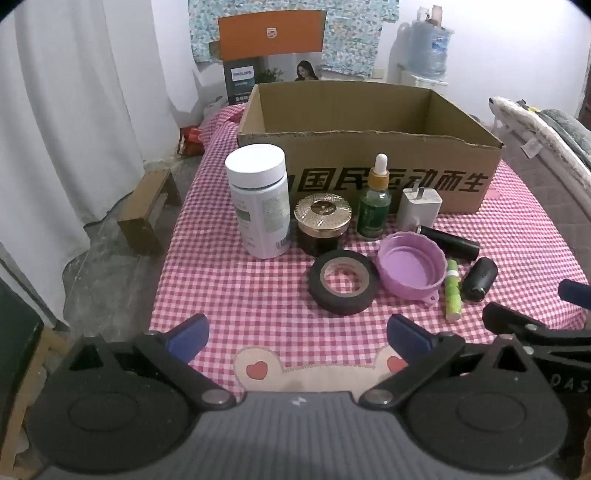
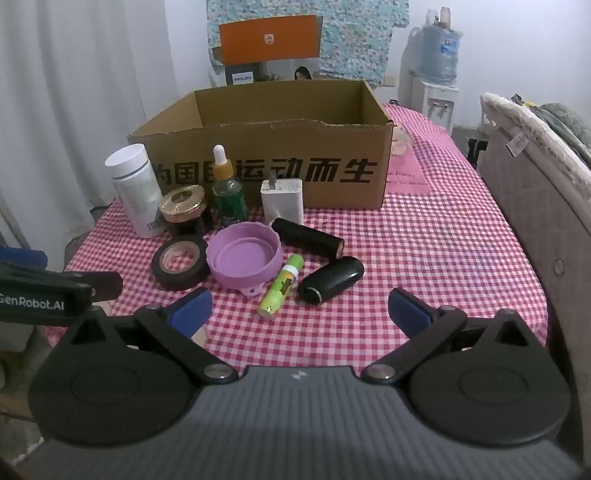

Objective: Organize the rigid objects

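Note:
An open cardboard box [image 1: 369, 107] [image 2: 280, 103] stands at the back of the checked table. In front of it sit a white bottle [image 1: 260, 199] [image 2: 135, 188], a gold-lidded jar [image 1: 322, 221] [image 2: 183, 206], a green dropper bottle [image 1: 375, 203] [image 2: 227, 188], a white charger [image 1: 419, 208] [image 2: 282, 201], a black tape roll [image 1: 343, 280] [image 2: 180, 264], a purple lid [image 1: 410, 267] [image 2: 243, 258], a green tube [image 1: 453, 290] [image 2: 280, 286] and two black cylinders [image 2: 308, 236] [image 2: 330, 278]. My left gripper [image 1: 297, 338] and right gripper [image 2: 299, 308] hover open near the front edge, holding nothing.
A red-and-white checked cloth [image 1: 240, 288] [image 2: 424, 258] covers the table. A padded bed edge [image 2: 535, 192] runs along the right. A wooden stool [image 1: 147, 210] stands on the floor at left. An orange box [image 1: 269, 35] and a water jug [image 1: 428, 48] stand behind.

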Demonstrator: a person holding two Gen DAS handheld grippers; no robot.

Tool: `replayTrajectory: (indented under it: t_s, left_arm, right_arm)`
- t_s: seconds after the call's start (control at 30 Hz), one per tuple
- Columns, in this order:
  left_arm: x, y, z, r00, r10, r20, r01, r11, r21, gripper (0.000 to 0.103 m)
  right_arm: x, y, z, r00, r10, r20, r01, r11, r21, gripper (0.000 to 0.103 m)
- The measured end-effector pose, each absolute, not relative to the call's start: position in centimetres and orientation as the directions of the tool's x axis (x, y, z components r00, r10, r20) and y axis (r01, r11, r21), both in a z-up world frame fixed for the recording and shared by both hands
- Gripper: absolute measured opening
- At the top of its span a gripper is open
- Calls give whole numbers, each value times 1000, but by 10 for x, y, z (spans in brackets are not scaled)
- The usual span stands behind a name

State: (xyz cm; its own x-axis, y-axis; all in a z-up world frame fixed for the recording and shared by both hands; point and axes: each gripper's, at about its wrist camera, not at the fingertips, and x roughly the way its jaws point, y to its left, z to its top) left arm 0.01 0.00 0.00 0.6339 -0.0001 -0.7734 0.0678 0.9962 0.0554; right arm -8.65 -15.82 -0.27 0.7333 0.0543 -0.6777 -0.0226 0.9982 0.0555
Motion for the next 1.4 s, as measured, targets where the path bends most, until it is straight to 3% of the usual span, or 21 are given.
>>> replayTrajectory:
  t_s: [1.4]
  left_arm:
    - [2, 2, -1, 627, 8, -779, 52, 997, 52, 103]
  right_arm:
    - [-85, -157, 3, 734, 73, -675, -33, 997, 73, 102]
